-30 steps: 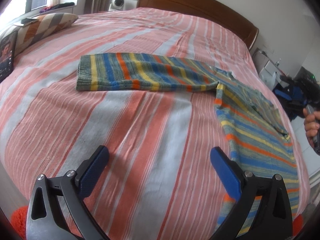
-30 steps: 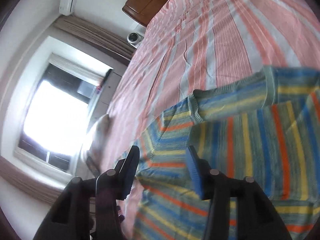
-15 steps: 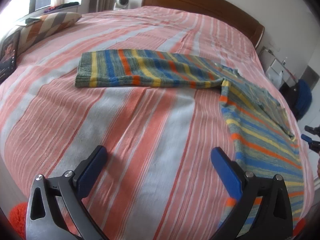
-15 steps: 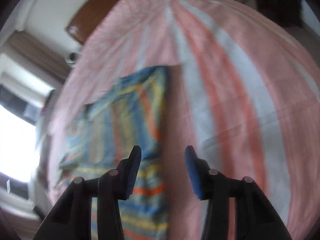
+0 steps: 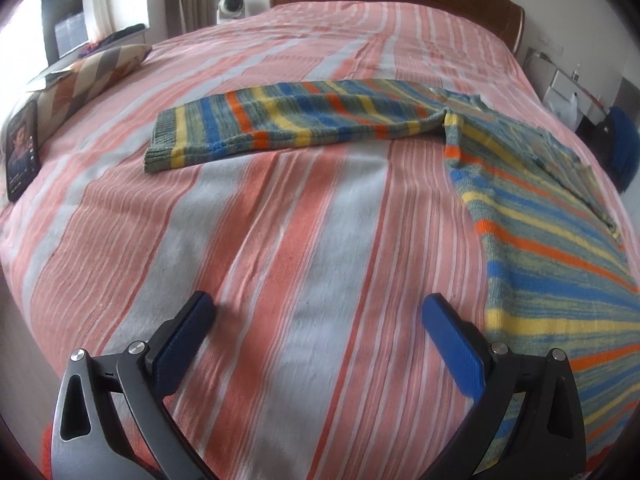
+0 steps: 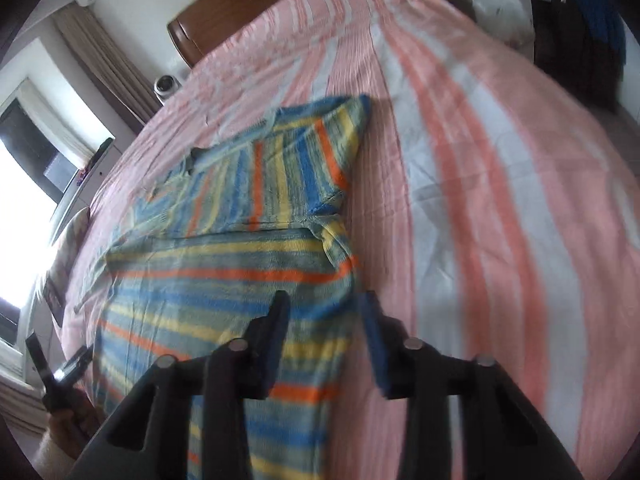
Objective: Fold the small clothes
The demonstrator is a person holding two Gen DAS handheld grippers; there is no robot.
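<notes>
Bare striped bed [image 5: 280, 240] fills the frame's centre, bounded by the sweater [image 5: 540, 216] at right, its sleeve [image 5: 288, 128] across the upper middle, and a pillow [image 5: 92, 76] and phone [image 5: 22, 156] at left.

The left tool [image 5: 318, 320] is level and spread wide, its two blue-padded fingers [image 5: 452, 344] far apart with nothing between them. The right tool [image 6: 324, 316] is also parted, more narrowly, and empty. In the right wrist view the left tool shows small at lower left, gripped in the person's left hand [image 6: 66, 420].
</notes>
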